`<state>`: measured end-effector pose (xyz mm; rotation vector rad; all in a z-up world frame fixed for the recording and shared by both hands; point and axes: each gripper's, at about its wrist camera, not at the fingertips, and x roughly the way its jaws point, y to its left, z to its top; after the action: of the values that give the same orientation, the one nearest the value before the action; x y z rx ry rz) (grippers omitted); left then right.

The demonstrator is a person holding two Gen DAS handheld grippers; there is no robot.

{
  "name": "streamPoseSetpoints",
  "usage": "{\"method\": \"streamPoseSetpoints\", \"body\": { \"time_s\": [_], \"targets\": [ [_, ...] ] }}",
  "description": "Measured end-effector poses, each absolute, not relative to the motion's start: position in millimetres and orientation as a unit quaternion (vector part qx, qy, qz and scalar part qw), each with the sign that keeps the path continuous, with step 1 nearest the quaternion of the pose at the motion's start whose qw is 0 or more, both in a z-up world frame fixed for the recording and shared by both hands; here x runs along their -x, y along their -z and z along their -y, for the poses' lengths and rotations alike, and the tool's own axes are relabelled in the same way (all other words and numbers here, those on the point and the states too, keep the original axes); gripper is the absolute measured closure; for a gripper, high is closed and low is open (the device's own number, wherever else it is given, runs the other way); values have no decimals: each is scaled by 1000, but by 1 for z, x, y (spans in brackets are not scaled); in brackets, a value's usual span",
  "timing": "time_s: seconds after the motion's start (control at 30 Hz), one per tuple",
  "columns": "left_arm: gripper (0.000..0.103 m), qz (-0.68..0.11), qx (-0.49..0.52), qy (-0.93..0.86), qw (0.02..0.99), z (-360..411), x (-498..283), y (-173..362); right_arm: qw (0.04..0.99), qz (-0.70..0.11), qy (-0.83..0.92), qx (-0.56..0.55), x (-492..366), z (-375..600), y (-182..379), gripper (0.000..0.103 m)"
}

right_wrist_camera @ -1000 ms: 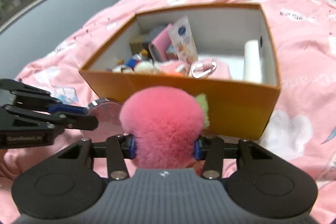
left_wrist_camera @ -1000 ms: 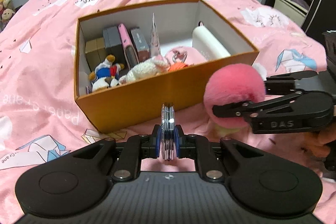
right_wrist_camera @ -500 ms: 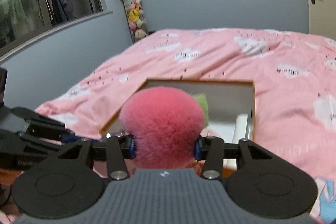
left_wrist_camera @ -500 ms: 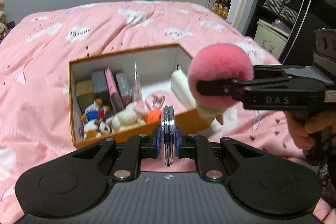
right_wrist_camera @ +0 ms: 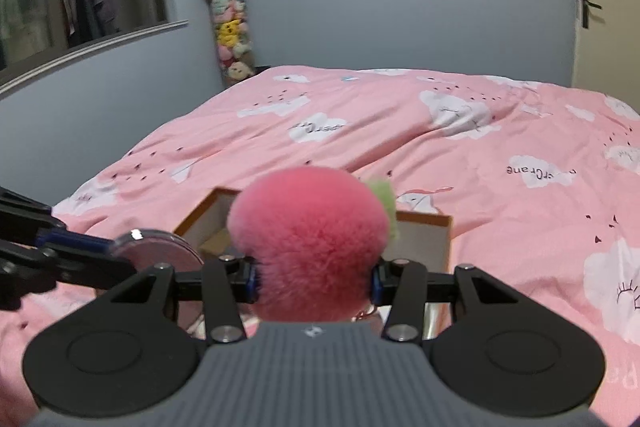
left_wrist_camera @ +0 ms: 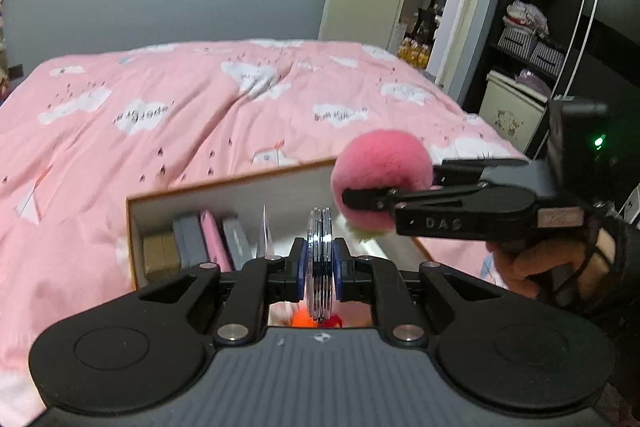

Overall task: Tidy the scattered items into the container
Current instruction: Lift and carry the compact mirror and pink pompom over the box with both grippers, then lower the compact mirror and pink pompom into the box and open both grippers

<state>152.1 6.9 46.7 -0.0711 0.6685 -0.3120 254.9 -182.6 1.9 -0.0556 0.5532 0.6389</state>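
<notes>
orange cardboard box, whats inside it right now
Inside the orange cardboard box, the left wrist view shows tan blocks, grey cases and a pink case standing against its left wall. The left gripper and its round clear disc stack cover the rest.

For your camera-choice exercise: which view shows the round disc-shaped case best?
The right wrist view: the disc-shaped case shows its round pink face there. The left wrist view shows the case edge-on, clamped between jaws.
</notes>
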Motion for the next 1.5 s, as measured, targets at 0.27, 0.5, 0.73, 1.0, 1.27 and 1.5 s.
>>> {"method": "streamPoseSetpoints", "body": {
  "time_s": [0.27,0.5,0.73,1.0,1.27,1.5],
  "targets": [
    [88,-331,35,144,932,-6,-204,-37,901,-309,-303,35,-307,168,22,52],
    [88,-345,97,141,923,-17,-238,-29,884,-355,-288,97,-340,146,63,51],
    [88,-364,125,127,914,-13,-269,-14,886,-350,-280,118,-342,147,66,46],
    [88,-384,102,103,912,1,-290,1,908,-320,-250,100,-315,171,52,46],
    [88,-410,60,79,907,22,-301,13,937,-280,-203,47,-279,195,46,46],
    [88,-432,-11,40,901,44,-314,26,937,-277,-210,19,-271,204,45,46]
  ]
}}
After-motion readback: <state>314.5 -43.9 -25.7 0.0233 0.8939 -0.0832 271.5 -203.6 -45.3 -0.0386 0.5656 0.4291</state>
